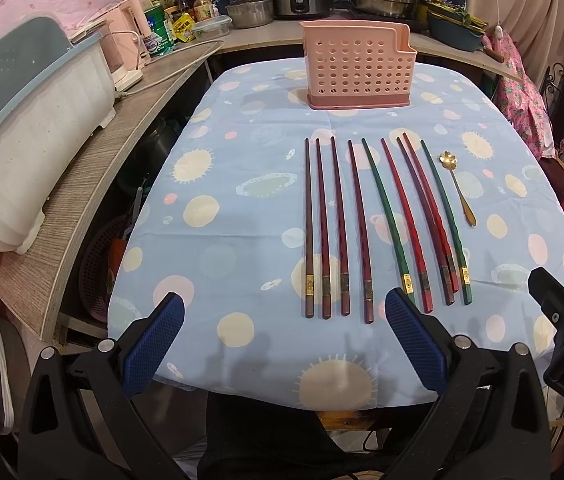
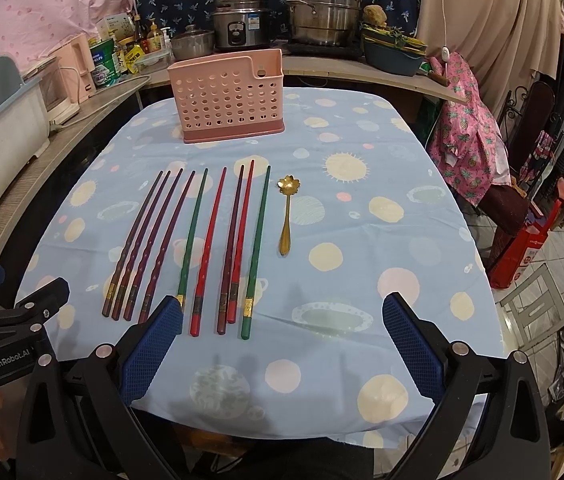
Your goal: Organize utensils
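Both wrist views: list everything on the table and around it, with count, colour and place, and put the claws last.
chopsticks: nine; two green, the rest red to dark brown; side by side on the table, tips toward the holder.
spoon: one, gold, flower-shaped bowl; right of the chopsticks.
utensil holder: one, pink, perforated; upright at the table's far end, nothing visible inside.
tablecloth: one, light blue with pastel spots; covers the table.
pots and rice cooker: several, metal; on the back counter.
dish rack: one, white and blue-grey; left counter.
left claw: open, blue pads; near table edge.
right claw: open, blue pads; near table edge.
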`<state>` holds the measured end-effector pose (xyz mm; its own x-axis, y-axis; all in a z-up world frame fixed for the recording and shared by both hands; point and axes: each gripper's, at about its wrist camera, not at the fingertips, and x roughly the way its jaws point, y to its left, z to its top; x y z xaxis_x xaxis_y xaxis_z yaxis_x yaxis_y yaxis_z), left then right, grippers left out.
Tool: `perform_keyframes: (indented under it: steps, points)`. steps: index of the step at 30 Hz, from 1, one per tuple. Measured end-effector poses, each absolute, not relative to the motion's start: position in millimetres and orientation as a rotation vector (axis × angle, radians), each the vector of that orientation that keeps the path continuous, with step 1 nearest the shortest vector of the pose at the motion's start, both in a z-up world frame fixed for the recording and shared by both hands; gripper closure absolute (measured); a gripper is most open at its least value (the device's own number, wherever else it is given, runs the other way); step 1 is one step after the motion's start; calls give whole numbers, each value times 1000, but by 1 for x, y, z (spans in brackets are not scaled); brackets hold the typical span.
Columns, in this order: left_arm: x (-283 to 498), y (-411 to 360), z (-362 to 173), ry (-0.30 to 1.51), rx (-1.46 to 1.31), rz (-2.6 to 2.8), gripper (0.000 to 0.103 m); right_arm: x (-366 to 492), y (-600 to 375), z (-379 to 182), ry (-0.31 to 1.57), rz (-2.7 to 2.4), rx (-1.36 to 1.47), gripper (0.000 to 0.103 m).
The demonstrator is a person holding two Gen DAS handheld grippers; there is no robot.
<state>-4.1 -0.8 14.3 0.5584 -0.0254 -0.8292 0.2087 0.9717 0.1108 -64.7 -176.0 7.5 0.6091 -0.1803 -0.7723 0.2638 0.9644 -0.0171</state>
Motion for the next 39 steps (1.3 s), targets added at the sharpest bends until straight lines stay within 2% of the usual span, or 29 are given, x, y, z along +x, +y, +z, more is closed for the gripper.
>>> perform_keyframes:
  steps: [39]
  points:
    - [-7,-2,13,980,196,-152,7,-65,-176,7,879,-256,104,7]
